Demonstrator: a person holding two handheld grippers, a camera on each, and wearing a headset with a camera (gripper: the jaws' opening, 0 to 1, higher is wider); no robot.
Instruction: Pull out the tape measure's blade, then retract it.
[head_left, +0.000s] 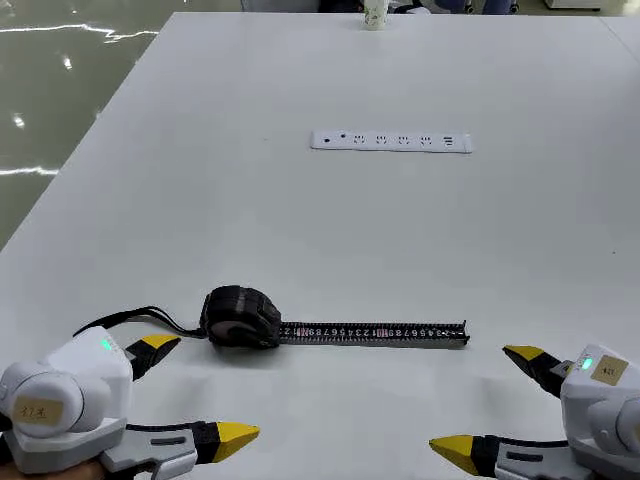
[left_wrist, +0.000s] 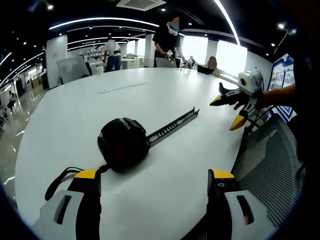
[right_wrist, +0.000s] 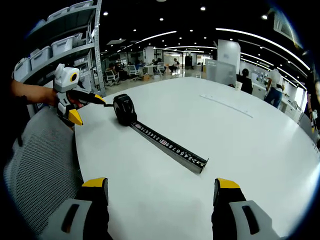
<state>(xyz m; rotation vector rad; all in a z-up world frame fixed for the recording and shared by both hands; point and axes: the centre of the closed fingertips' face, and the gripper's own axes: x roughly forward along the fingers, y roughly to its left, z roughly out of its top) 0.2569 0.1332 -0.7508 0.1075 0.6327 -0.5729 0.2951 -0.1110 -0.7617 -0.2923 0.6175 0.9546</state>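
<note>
The left tongs (head_left: 205, 388) are hovering just left of the tape measure (head_left: 240, 317), gaping apart and gripping nothing. The tape measure is lying on the white desk (head_left: 300, 220), its black strap (head_left: 130, 318) trailing leftward. Its blade (head_left: 375, 333) is reaching out rightward, long axis running left to right, tip pointing toward the right tongs (head_left: 475, 398) — also gaping, empty. A power strip (head_left: 390, 141) is lying beyond the tape measure.
</note>
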